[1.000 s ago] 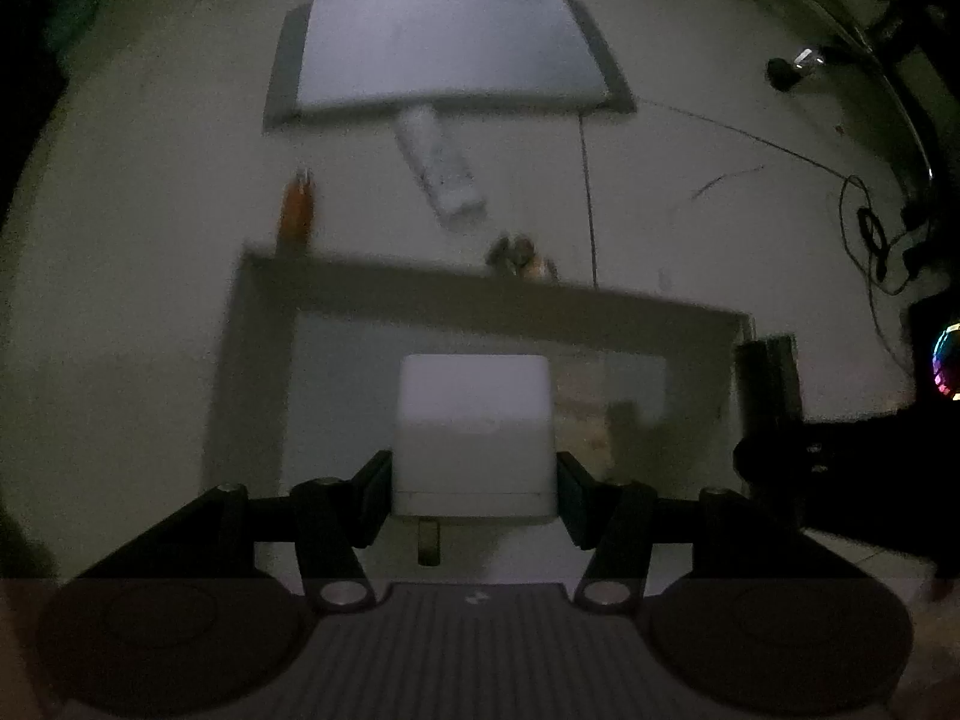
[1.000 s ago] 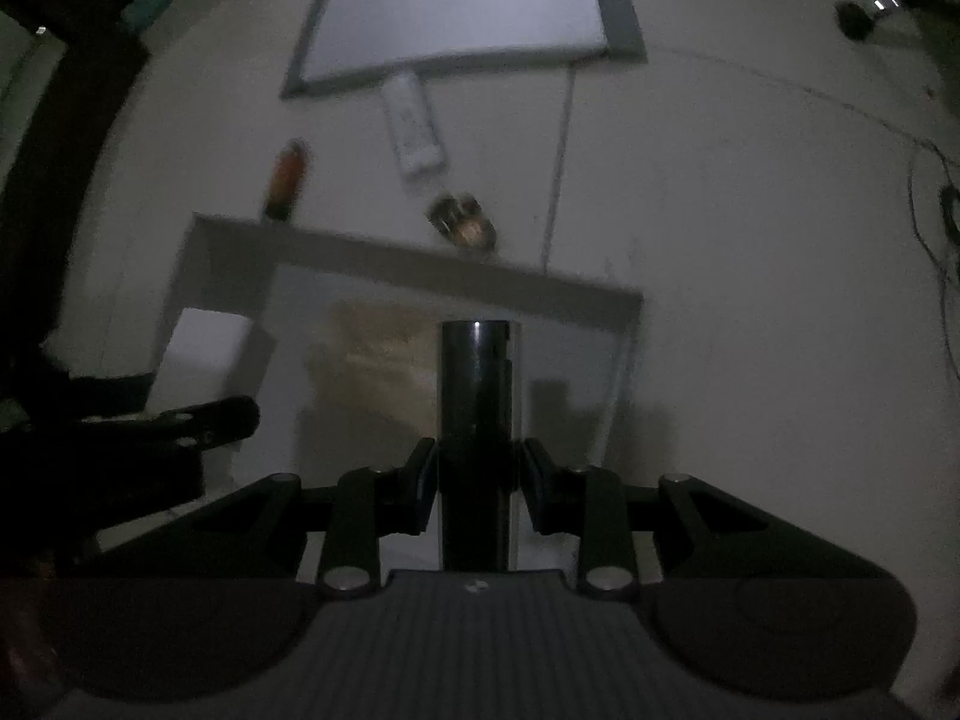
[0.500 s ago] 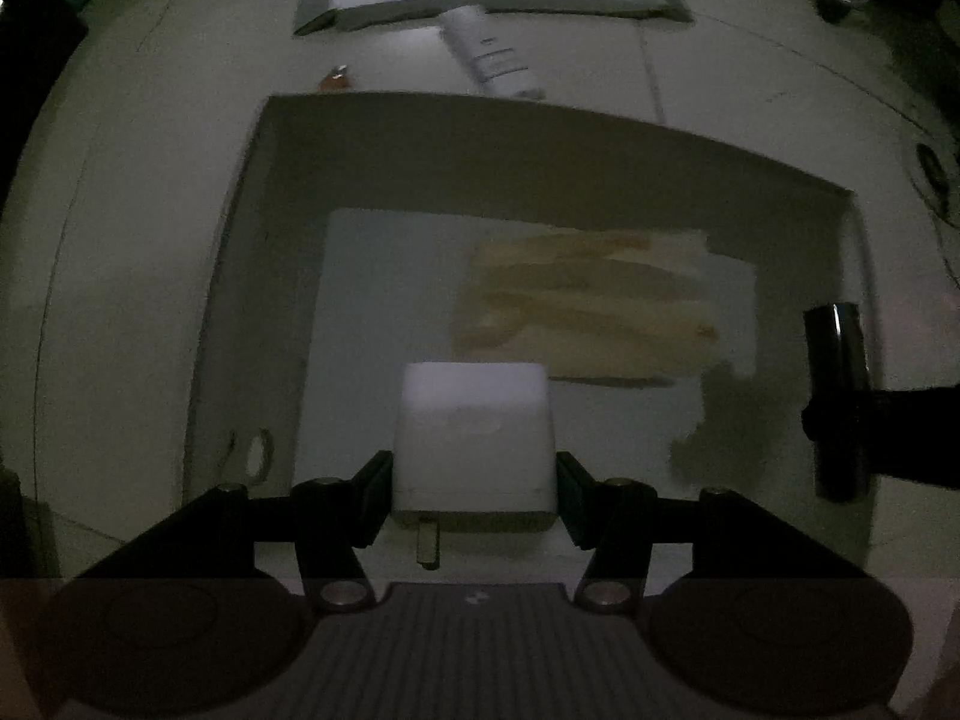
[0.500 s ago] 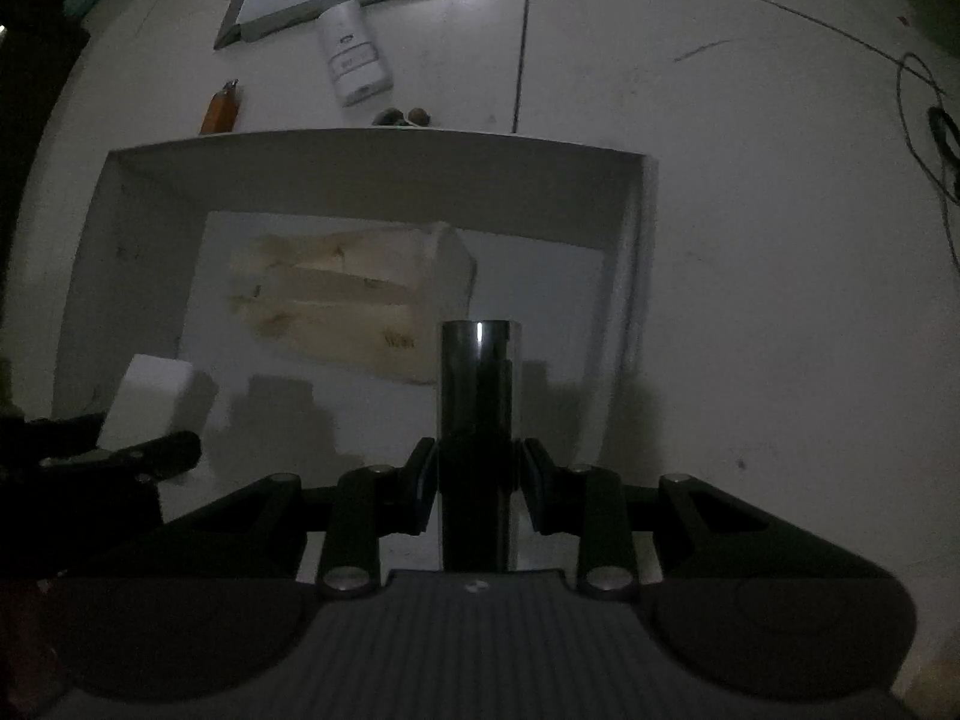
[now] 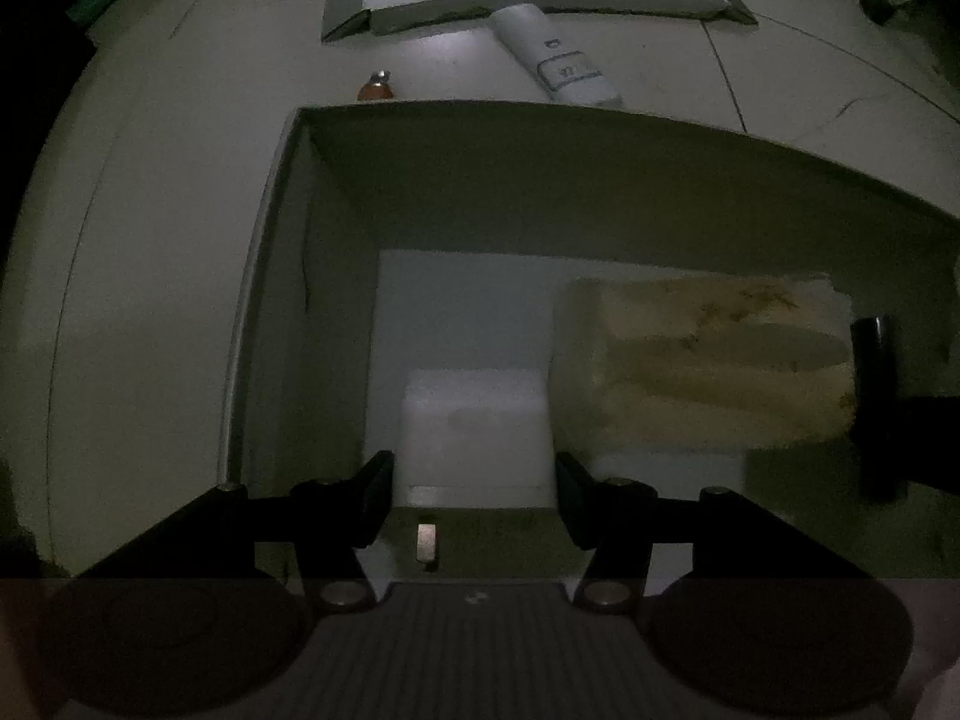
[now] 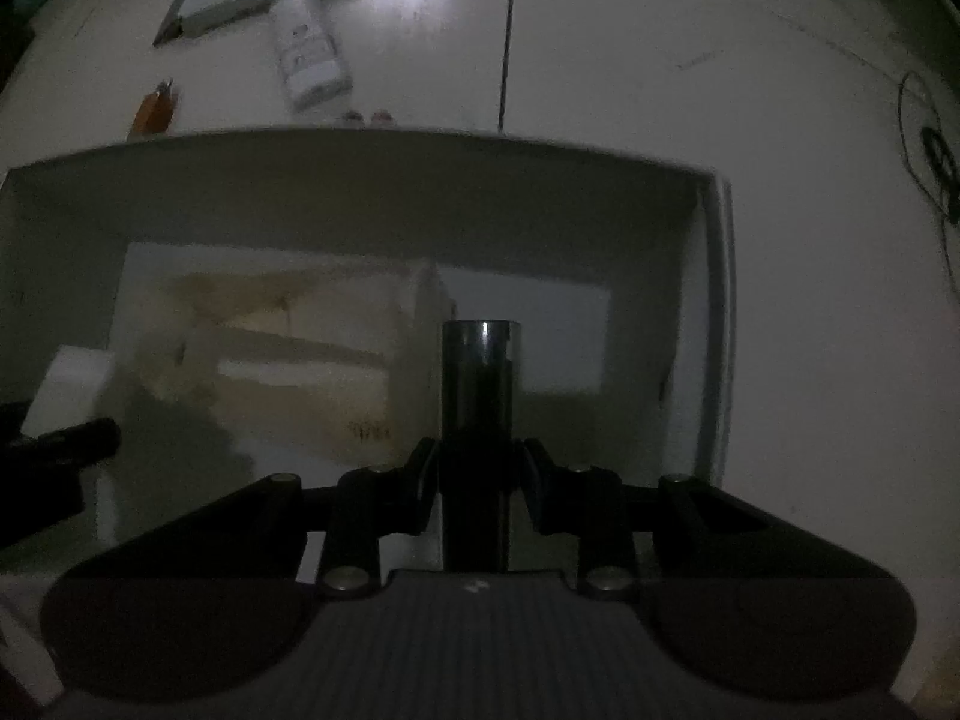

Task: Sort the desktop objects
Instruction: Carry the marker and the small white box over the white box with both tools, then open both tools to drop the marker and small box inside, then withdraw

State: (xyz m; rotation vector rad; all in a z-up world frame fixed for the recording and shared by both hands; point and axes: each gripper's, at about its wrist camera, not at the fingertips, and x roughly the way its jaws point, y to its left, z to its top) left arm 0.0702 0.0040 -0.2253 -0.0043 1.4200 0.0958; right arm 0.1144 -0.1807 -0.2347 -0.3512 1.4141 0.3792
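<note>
A large open white box holds a tan paper-wrapped packet on its floor. Inside the box, at its left, the left gripper pinches a white cube; at its right, the right gripper clamps an upright black cylinder.

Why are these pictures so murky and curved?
Both views are dim and grainy. Left view: the fisheye lens bows the box rim; the white block in the left claw looks soft. Right view: a small glint on the dark tube in the right claw; the box's edges look smeared.
</note>
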